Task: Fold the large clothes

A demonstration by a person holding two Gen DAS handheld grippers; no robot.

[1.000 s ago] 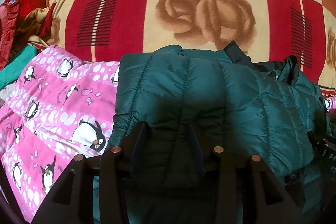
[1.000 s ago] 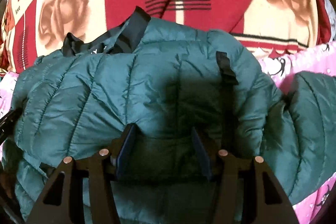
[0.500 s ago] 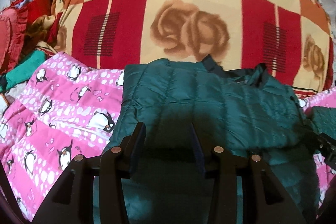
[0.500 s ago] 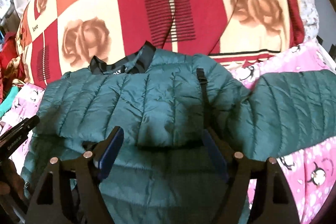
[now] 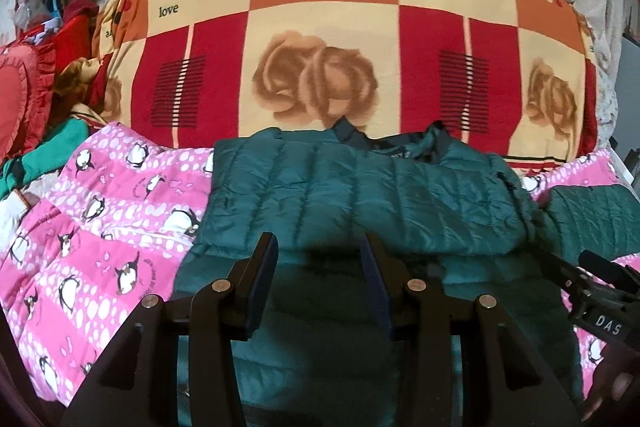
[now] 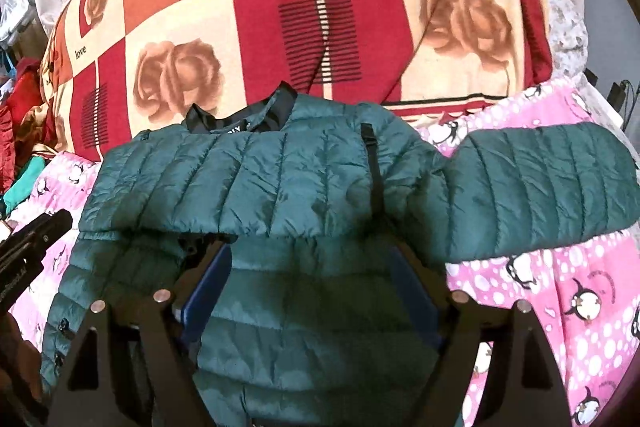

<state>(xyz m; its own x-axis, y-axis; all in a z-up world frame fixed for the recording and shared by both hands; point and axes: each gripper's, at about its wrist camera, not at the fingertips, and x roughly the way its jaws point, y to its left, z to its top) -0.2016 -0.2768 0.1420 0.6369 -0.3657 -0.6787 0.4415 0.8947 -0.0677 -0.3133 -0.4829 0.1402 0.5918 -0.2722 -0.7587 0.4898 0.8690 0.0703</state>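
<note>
Finds the teal down jacket (image 6: 280, 179) spread on the pink penguin bedspread (image 6: 560, 287), directly ahead of and below both tools, collar (image 6: 240, 119) at the far end against the big rose-print blanket (image 5: 320, 47). Puts its long axis crosswise to the tools' pointing line: doubled body in the middle, one quilted sleeve (image 6: 540, 187) stretched out flat to the right, resting on the bedspread. Shows a soft folded edge (image 6: 304, 233) running side to side just past the fingertips, with a lower layer of the same jacket beneath.

Places the right tool (image 6: 312, 255) nearer that outstretched sleeve, so judges the sleeve fold as work for the right hand, reaching right and a little forward, then carrying the sleeve leftward over the body. Places the left tool (image 5: 320, 247) over the jacket's left half, near its left side edge, well apart from the sleeve.

Left tool: narrow gap, pads apart, nothing visibly pinched, jacket fabric only underneath. Right tool: wide and opening at this moment, jacket fabric seen between the fingers but pressed by neither pad, tips close to the folded edge; cannot tell whether touching it. Holds nothing in either tool, as far as visible.
</note>
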